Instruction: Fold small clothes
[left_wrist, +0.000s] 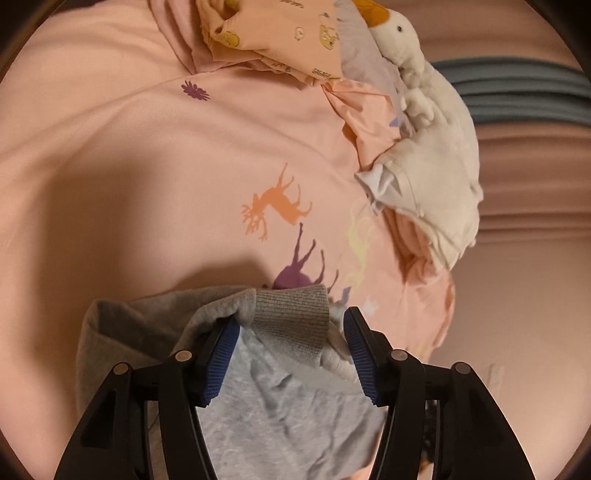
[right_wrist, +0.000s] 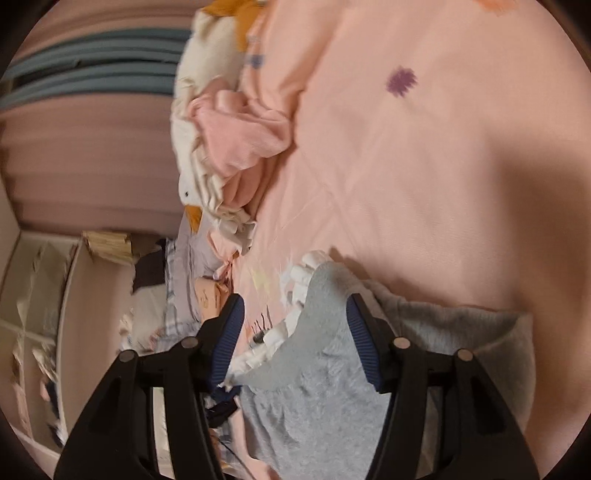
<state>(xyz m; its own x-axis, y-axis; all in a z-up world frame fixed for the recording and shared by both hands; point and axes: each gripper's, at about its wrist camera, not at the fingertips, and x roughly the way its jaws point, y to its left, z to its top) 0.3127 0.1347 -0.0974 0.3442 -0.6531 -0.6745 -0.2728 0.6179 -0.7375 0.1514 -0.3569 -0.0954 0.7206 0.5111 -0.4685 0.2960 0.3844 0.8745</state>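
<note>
A small grey garment (left_wrist: 280, 398) with a ribbed cuff (left_wrist: 295, 317) lies on a pink bedspread (left_wrist: 147, 166) printed with deer. My left gripper (left_wrist: 291, 350) is open, its blue pads on either side of the cuff and grey cloth. In the right wrist view the same grey garment (right_wrist: 317, 387) shows a white ruffled trim (right_wrist: 280, 332). My right gripper (right_wrist: 295, 339) is open around the trimmed edge. Whether either gripper touches the cloth is unclear.
A pile of small clothes, white (left_wrist: 436, 177) and peach printed (left_wrist: 280, 33), and a white plush goose (left_wrist: 395, 26) sit at the bedspread's far edge. In the right wrist view a pink garment (right_wrist: 240, 136) lies by the goose (right_wrist: 195, 173). Shelving (right_wrist: 40, 295) stands at the left.
</note>
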